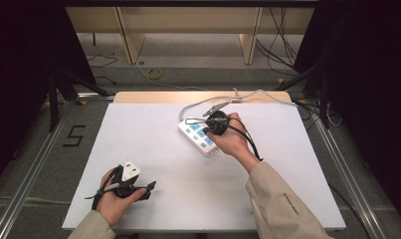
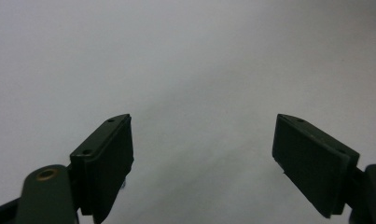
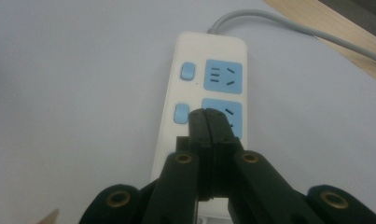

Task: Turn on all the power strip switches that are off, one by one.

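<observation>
Overhead, the right gripper [image 3: 208, 116], jaws pressed together, hovers over a glossy rounded power strip [image 3: 213, 51]; left gripper [image 2: 202, 154] gapes empty.

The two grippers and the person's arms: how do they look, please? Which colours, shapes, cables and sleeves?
Both grippers are black. The left gripper has two flat rectangular pads on hinged links with brass-coloured rivets. In the high view it carries a pale three-cornered plate on top. The right gripper has similar black links and rivets, and a black cable trails from it. The person wears beige sleeves.
</observation>
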